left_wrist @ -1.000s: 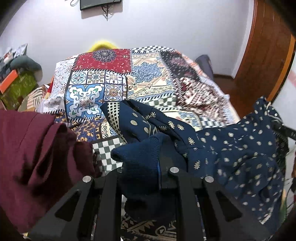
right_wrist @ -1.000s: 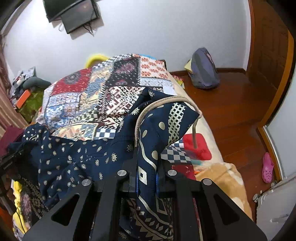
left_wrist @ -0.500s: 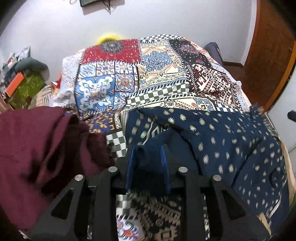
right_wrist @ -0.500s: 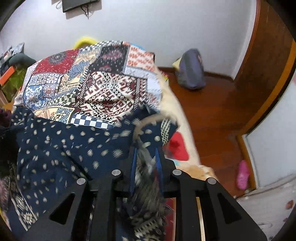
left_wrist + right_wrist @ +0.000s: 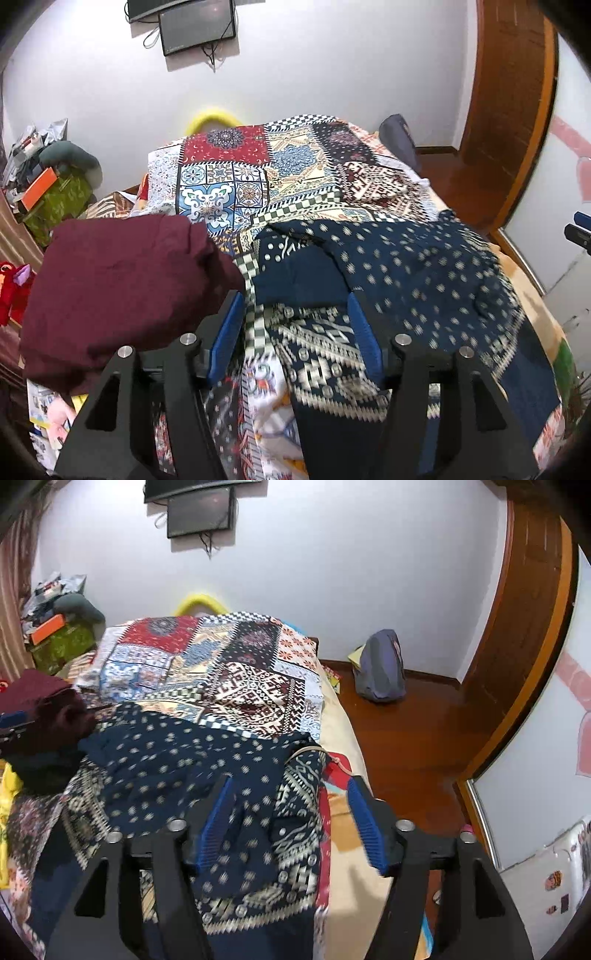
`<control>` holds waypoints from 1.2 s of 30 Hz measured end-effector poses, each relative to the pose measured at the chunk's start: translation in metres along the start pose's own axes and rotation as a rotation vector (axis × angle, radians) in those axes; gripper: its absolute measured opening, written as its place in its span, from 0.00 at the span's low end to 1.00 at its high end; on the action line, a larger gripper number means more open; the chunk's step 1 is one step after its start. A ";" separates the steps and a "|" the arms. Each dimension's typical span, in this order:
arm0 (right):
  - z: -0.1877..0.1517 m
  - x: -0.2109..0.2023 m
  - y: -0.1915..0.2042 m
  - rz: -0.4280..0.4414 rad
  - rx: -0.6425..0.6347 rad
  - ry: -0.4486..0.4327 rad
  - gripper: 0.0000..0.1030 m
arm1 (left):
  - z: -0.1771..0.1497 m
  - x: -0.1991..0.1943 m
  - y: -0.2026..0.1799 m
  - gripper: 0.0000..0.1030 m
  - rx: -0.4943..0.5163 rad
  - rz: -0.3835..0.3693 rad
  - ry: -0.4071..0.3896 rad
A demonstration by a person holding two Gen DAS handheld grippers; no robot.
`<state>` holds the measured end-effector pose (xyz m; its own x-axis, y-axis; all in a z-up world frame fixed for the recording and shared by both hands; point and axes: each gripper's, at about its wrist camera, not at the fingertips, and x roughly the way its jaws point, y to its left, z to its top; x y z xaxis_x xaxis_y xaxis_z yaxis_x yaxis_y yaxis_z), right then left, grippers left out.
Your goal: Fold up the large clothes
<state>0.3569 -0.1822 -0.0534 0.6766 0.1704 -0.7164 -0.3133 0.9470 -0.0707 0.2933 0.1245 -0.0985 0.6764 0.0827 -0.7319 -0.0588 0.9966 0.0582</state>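
A navy garment with pale dots and a patterned border (image 5: 406,269) lies spread on the patchwork bed cover (image 5: 229,173). It also shows in the right wrist view (image 5: 177,768). My left gripper (image 5: 295,306) is open and empty above the garment's near left part. My right gripper (image 5: 290,794) is open and empty above the garment's right edge, near the bed's side. The tip of the right gripper shows at the far right of the left wrist view (image 5: 578,232).
A maroon cloth pile (image 5: 122,273) sits on the bed left of the garment. Boxes and clutter (image 5: 48,192) stand at the far left. A grey-blue backpack (image 5: 380,672) lies on the wooden floor (image 5: 417,746) right of the bed. A wooden door frame (image 5: 528,635) is right.
Both grippers held the navy garment lifted, lowered it onto the bed, and have opened and let it go. The garment now lies flat.
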 end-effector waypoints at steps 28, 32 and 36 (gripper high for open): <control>-0.172 0.004 -0.005 0.081 0.159 0.326 0.76 | -0.192 0.014 -0.003 0.68 -0.210 -0.310 0.432; -0.190 0.013 -0.010 0.102 0.201 0.380 0.71 | -0.204 0.013 -0.007 0.69 -0.241 -0.335 0.424; -0.204 0.023 -0.011 0.151 0.231 0.418 0.58 | -0.208 0.009 -0.008 0.68 -0.274 -0.360 0.404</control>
<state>0.2403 -0.2445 -0.2104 0.2950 0.2314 -0.9271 -0.1997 0.9637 0.1770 0.1472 0.1168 -0.2464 0.3602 -0.3208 -0.8760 -0.1015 0.9199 -0.3787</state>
